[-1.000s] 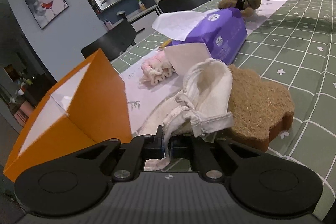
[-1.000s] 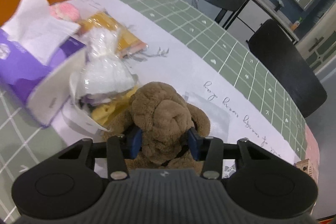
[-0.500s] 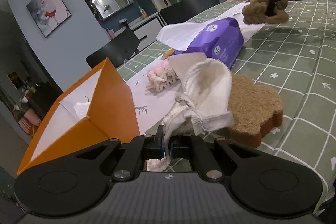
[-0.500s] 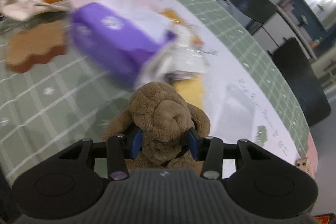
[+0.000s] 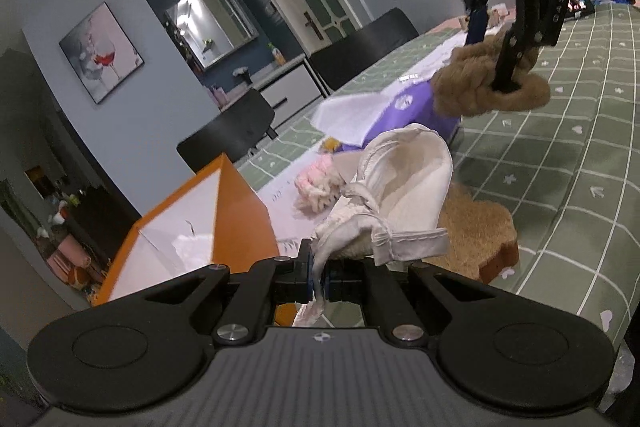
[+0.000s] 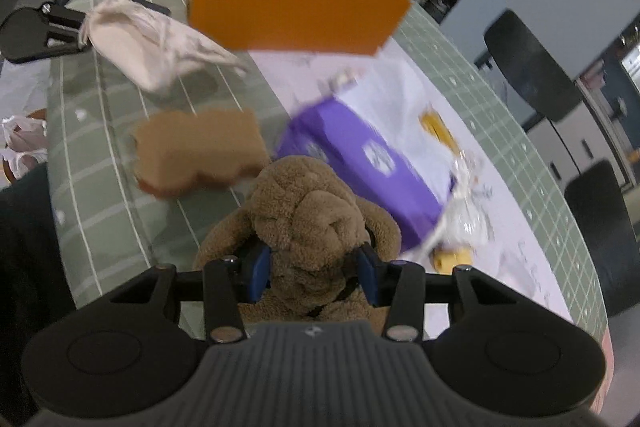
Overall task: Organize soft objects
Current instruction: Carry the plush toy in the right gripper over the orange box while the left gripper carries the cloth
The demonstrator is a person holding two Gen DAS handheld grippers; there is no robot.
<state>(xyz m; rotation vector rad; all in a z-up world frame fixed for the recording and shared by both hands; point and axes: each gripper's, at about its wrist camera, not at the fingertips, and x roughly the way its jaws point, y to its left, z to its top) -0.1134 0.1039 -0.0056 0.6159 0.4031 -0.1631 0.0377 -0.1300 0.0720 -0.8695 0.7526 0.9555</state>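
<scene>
My left gripper is shut on a cream cloth pouch and holds it above the table, just right of the open orange box. My right gripper is shut on a brown plush toy and carries it in the air over the table. The left wrist view shows that plush toy hanging from the right gripper at upper right. The right wrist view shows the pouch and the orange box ahead.
A brown bear-shaped sponge, a purple tissue pack, a pink fluffy item, and clear and yellow packets lie on the green checked tablecloth. Black chairs stand at the far side.
My right gripper lifted the plush toy off the table and swung it toward the orange box. My left gripper raised the pouch slightly, still beside the box.
</scene>
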